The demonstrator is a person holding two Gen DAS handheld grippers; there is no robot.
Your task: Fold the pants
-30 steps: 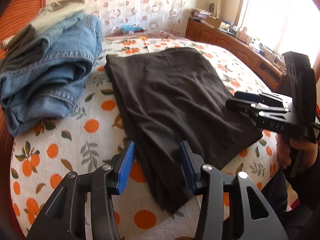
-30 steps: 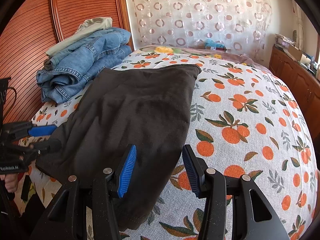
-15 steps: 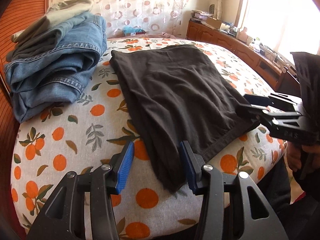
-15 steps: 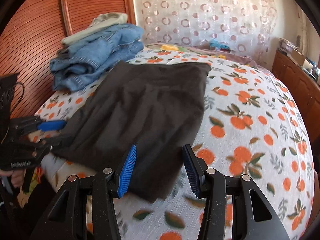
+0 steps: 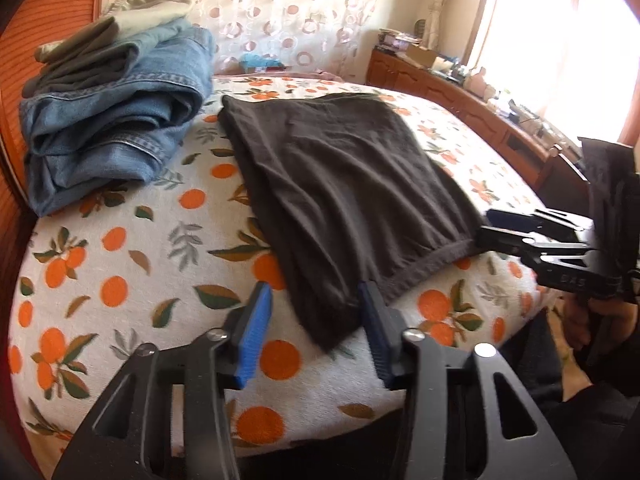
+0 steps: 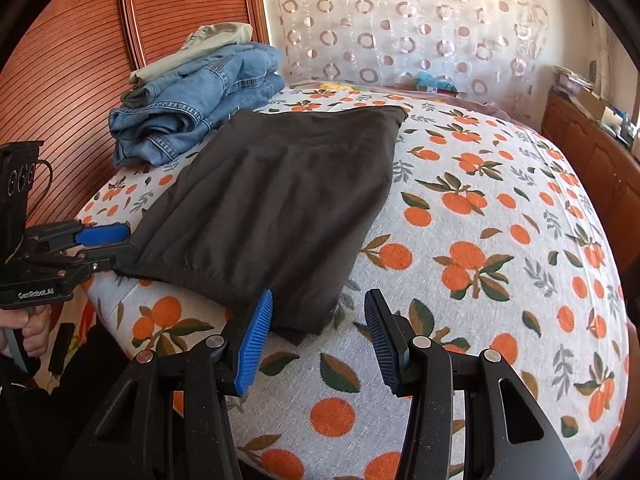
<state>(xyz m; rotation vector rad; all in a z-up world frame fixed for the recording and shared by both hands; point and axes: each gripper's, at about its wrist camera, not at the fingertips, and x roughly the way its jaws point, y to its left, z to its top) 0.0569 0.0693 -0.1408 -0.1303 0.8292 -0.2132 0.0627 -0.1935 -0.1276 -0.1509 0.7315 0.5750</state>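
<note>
Dark brown pants (image 5: 340, 184) lie folded flat on the orange-print bed (image 5: 120, 280), hem toward me. My left gripper (image 5: 314, 300) hovers at the near left corner of the hem. That corner lies between its blue pads (image 5: 256, 320), which do not press on it, and its jaws are closing. My right gripper (image 6: 318, 304) straddles the near right corner of the pants (image 6: 272, 200) with its jaws apart and its pads off the cloth. Each gripper also shows in the other's view, the right gripper (image 5: 492, 228) and the left gripper (image 6: 116, 244), both at the hem's ends.
A stack of folded jeans (image 5: 116, 128) with a pale garment on top sits at the far left against the wooden headboard (image 6: 72, 92). A low wooden cabinet (image 5: 460, 96) runs along the right wall under the window. A patterned curtain (image 6: 400, 32) hangs behind the bed.
Both grippers have drawn back toward the bed's near edge, from over the cloth to the hem corners. The left jaws have narrowed a little. The pants lie where they were.
</note>
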